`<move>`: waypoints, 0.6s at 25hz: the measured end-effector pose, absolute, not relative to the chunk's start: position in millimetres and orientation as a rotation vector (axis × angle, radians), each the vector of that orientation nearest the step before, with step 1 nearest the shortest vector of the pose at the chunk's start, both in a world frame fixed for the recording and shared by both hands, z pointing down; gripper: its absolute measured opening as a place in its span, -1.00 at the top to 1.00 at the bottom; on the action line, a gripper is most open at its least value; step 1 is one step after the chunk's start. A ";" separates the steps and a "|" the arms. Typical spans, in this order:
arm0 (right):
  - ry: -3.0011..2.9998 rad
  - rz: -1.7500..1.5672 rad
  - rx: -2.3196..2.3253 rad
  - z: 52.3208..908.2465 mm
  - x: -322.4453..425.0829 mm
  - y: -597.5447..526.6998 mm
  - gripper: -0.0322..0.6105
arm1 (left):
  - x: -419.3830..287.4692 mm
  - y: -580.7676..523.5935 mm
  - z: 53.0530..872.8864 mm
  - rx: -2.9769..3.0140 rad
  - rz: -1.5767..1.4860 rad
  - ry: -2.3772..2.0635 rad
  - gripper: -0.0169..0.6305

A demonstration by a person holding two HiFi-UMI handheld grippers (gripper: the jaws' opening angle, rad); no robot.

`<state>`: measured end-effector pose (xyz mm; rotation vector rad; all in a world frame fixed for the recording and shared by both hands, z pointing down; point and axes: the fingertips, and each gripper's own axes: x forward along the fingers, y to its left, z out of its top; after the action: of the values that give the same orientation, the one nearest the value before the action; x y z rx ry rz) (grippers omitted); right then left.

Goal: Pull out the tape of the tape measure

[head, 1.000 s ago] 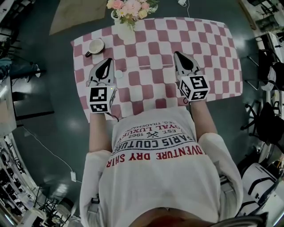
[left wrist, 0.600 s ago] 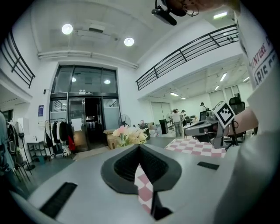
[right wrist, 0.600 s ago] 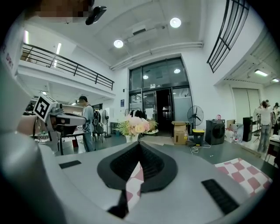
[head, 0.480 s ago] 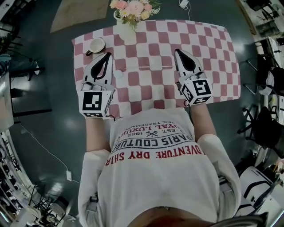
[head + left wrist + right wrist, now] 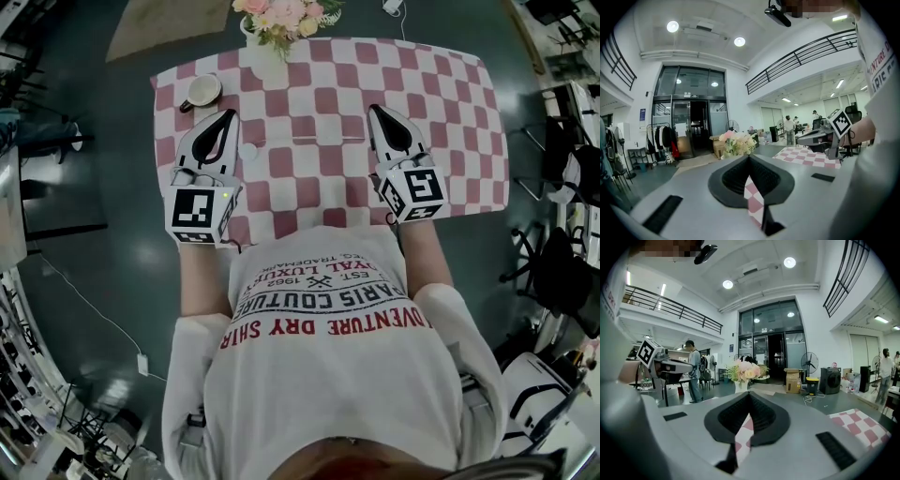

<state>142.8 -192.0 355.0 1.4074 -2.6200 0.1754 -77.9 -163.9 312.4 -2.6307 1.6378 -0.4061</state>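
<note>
Over the last second the left gripper point(image 5: 229, 116) has merely edged outward while the right gripper point(image 5: 376, 112) stayed put, both with jaws pressed together on nothing. So the small round white object on the table point(image 5: 450, 112), apparently the tape measure point(image 5: 248, 151), lies ungripped just beside the left tips, pulling not yet begun.

A pale disc point(image 5: 248, 151), perhaps the tape measure, is too small to tell

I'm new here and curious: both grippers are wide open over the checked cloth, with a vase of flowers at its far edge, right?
Not quite: the left gripper and right gripper are both shut, nothing between their jaws, as each gripper view shows. They are over the checked cloth, with the vase of flowers at its far edge.
</note>
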 end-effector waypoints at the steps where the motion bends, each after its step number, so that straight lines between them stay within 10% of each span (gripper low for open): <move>1: -2.620 0.176 1.408 355.1 142.7 -191.8 0.81 | -78.0 -163.7 314.8 -2.630 -0.420 1.639 0.90; 15: -2.621 0.154 1.399 357.2 138.7 -183.1 0.81 | -74.1 -161.9 326.6 -2.638 -0.457 1.662 0.90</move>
<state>138.7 -183.1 357.2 1.3994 -2.6209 0.1538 -74.1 -161.9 326.6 -2.6376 1.6618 -0.4571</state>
